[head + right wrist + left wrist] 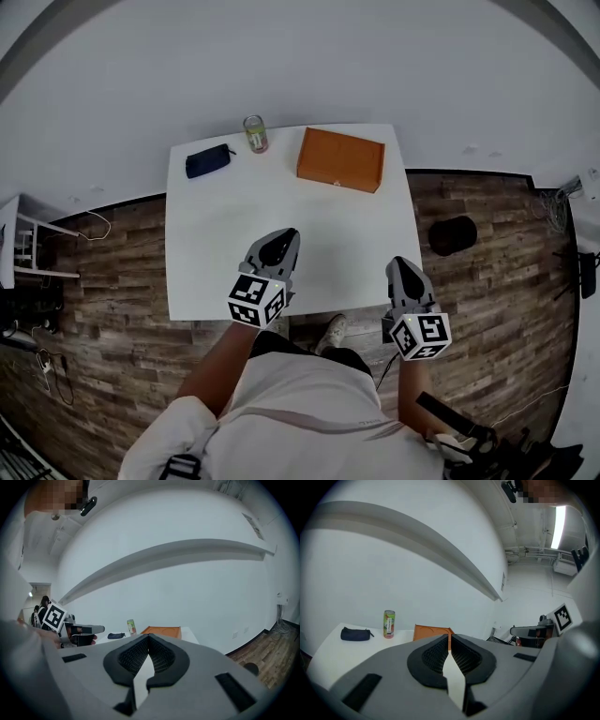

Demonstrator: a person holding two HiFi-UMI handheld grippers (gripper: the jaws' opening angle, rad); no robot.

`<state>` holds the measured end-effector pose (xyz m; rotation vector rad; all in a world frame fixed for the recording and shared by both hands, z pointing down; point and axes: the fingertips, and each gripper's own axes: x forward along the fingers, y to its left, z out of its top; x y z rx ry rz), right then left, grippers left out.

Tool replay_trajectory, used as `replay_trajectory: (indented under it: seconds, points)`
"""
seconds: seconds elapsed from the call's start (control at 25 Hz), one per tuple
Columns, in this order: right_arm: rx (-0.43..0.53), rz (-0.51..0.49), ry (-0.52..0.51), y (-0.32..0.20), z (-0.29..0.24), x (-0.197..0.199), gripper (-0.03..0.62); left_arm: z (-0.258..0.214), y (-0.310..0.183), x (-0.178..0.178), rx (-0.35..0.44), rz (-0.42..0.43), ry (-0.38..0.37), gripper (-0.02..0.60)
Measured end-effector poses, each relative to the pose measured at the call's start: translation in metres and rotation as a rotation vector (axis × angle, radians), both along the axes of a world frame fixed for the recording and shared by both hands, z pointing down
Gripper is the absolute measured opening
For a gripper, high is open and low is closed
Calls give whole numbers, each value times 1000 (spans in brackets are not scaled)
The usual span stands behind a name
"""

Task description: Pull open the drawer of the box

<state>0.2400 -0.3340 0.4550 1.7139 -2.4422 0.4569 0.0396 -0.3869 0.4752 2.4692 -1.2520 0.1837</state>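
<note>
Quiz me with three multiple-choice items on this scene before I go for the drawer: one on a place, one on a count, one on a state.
1. Where on the white square table does the flat orange cardboard box sit?
A. near edge, by the grippers
B. far side, at the right
C. far side, at the left

2. How many things stand or lie on the table?
A. two
B. three
C. five

3. How do the left gripper jaws stand?
A. shut, nothing between them
B. wide apart
C. clamped on a can

Answers:
1 B: in the head view the box lies by the far right corner.
2 B: the box, a green drink can and a dark blue zip pouch.
3 A: in the left gripper view its pads meet with nothing between them.
</note>
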Motion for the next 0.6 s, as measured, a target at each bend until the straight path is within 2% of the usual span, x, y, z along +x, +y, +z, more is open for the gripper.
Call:
replay_trajectory:
  seconds: [0.2,0.6]
  points:
    - [-39,0,6,-7,19,20,2,23,-36,34,-31,18,-38,14]
    - [-110,37,39,0,55,48,2,106,-105,83,-162,45,-112,128]
